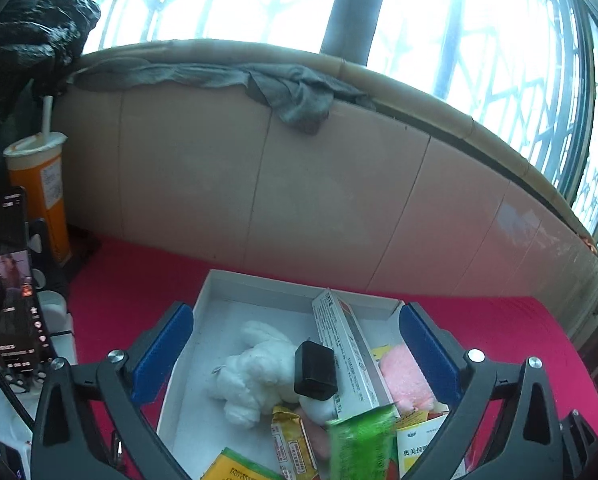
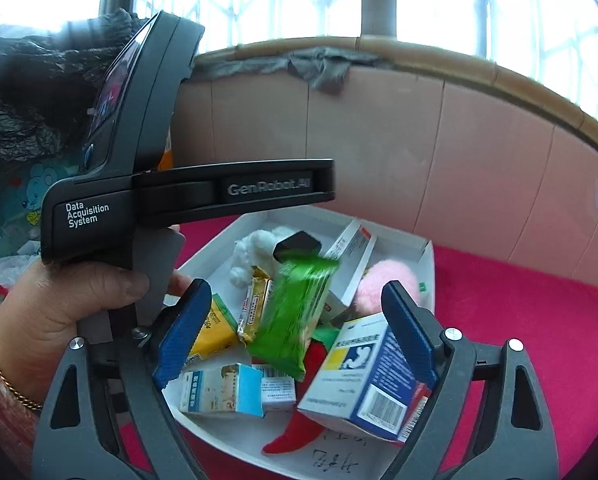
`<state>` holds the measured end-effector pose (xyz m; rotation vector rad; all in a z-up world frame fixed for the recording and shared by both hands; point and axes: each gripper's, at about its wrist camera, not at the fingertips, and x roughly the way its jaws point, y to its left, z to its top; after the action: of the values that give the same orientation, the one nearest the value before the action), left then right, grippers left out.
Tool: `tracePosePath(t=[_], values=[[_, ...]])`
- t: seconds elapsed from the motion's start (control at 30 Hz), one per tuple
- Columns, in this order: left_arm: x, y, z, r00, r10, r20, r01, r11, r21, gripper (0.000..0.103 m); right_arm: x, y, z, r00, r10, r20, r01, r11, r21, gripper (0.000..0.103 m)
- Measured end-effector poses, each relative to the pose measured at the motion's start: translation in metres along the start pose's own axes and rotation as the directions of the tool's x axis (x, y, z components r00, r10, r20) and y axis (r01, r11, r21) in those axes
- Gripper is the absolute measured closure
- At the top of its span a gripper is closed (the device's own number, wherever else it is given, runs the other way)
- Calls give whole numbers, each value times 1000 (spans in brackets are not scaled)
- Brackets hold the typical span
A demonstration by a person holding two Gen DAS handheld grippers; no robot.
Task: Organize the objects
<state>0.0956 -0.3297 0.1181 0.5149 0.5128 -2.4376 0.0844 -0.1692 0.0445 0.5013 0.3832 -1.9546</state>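
Note:
A white shallow box (image 1: 215,292) lies on the red mat (image 1: 499,340). It holds a white plush (image 1: 255,372), a black cube (image 1: 315,368), a long white carton (image 1: 347,356), a pink fluffy thing (image 1: 403,376) and several packets. My left gripper (image 1: 295,316) stands open above the box, touching nothing. A blurred green packet (image 2: 295,312) hangs loose over the pile between the blue pads of my right gripper (image 2: 297,288), which is open and apart from it. The blue-and-white medicine box (image 2: 363,376) and a red plush chili (image 2: 299,424) lie nearest.
A hand (image 2: 59,300) holds the left gripper's handle at the left of the right wrist view. An orange cup with a straw (image 1: 43,192) and a phone on a stand (image 1: 11,280) stand left of the box. A tiled wall (image 1: 259,180) with a grey cloth (image 1: 283,92) rises behind.

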Motion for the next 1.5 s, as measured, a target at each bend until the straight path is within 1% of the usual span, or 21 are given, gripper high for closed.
tracePosePath(t=[0.17,0.33,0.4,0.47,0.57,0.7,0.8,0.87,0.93,1.0,1.07,1.1,1.13,1.23,1.27,1.33,1.37,1.4,1.43,1.5], values=[[-18,-10,0,999,5,34,-5,1000,10,0,-23,-6,-5,999,-8,38,7,1000,19,16],[-39,-27,-5,999,-18,42,16,999,40,0,-46,-15,-11,998,-35,55,32,999,42,16],[-46,-35,-8,999,-14,43,12,998,57,0,-53,-20,-14,998,-41,56,38,997,62,16],[-52,-40,-13,999,6,37,-8,998,69,0,-57,-26,-17,997,-53,53,49,995,84,15],[-56,-50,-18,997,71,22,-73,993,95,0,-63,-35,-21,997,-59,47,53,992,114,15],[-67,-56,-24,991,127,34,-130,985,114,0,-73,-45,-26,996,-74,53,66,988,139,15],[-74,-57,-29,988,152,26,-154,982,111,0,-79,-50,-30,996,-77,53,68,985,156,15],[-80,-58,-33,987,156,23,-158,981,111,0,-84,-52,-33,996,-77,53,67,984,162,15],[-85,-60,-36,986,168,25,-169,978,126,0,-88,-54,-36,996,-78,51,69,983,167,15],[-91,-69,-39,973,226,49,-231,956,181,0,-91,-56,-40,995,-83,48,73,982,173,15],[-99,-81,-42,949,300,102,-316,918,239,0,-94,-59,-44,995,-91,46,81,980,182,15],[-107,-87,-44,939,318,133,-342,904,255,0,-97,-61,-46,994,-95,47,85,978,188,15],[-116,-92,-45,937,313,155,-344,903,256,0,-100,-64,-47,994,-101,48,90,977,196,15],[-137,-99,-45,942,280,185,-315,927,204,0,-108,-73,-51,992,-118,53,104,970,218,15],[-144,-101,-45,948,261,180,-293,938,184,0,-112,-77,-53,990,-127,55,112,967,229,15],[-161,-104,-47,970,164,177,-194,967,167,0,-119,-82,-56,988,-141,59,123,961,246,15],[-168,-107,-48,975,118,188,-150,974,168,0,-123,-85,-57,987,-149,60,129,958,255,15],[-174,-110,-49,975,99,200,-134,976,171,0,-128,-89,-59,986,-156,63,135,956,262,15],[-180,-115,-51,972,102,212,-143,972,188,0,-134,-91,-61,984,-165,66,142,953,267,15],[-185,-127,-57,962,128,242,-187,953,240,0,-145,-95,-64,981,-179,77,151,949,275,15]])
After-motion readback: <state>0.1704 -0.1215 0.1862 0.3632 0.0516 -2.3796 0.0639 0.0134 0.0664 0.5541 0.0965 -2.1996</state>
